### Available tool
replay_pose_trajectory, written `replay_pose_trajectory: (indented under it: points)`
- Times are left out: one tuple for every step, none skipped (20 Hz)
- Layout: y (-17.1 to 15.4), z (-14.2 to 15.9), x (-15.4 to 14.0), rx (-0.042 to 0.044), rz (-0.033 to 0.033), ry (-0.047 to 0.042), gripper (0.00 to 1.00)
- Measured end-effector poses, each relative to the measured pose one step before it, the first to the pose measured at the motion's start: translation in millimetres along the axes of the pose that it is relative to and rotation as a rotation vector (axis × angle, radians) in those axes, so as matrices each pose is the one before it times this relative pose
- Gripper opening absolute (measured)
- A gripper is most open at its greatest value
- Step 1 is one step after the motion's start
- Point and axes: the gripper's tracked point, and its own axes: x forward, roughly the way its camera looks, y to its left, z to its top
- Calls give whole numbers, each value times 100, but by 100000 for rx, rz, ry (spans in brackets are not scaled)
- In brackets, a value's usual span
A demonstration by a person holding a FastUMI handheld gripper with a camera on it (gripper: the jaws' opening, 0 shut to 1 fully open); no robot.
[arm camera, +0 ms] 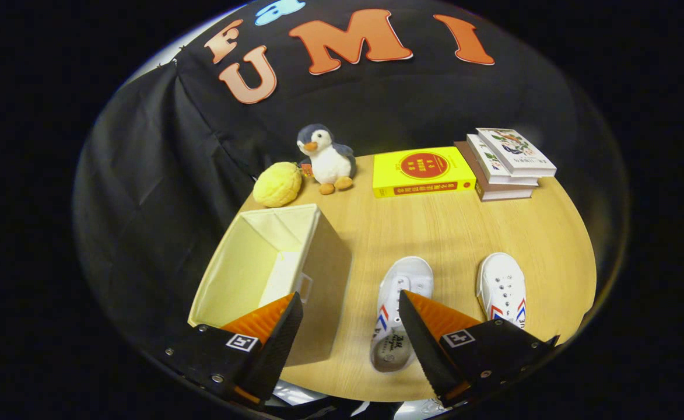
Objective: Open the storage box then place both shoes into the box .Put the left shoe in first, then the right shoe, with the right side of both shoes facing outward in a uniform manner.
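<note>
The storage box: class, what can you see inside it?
The storage box stands open, showing only pale lining; no shoe is inside. Its near corner is covered by a finger of the open gripper, which holds nothing.

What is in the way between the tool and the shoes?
Nothing visible. The open tool hovers over the table, one finger overlapping the near shoe; the other shoe sits beside it. The box is already open, with bare table between it and the shoes.

Gripper view looks steeply down over its fingers (286, 326) onto the table (435, 233).
</note>
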Motion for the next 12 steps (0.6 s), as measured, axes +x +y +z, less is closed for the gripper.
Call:
replay_pose_trajectory:
  points:
    - [-989,-907,372,631,-1474,2321,98]
    - [-1045,-1048,404,943,-1397,2579,97]
    - [-909,-781,427,1106,-1466,2324,96]
    - [-887,-694,387,912,-1383,1869,95]
    - [-912,-702,511,519,-1520,1898,90]
    - [-786,-663,425,233,-1246,2039,88]
    - [-629,-544,459,403,-860,1605,83]
    - [-409,-531,432,545,-513,1805,81]
    - [-329,-468,494,779,-92,1545,78]
    - [-224,-353,500,574,58,1356,76]
    - [-215,-354,562,353,-213,1477,72]
    - [-109,-220,527,371,131,1266,70]
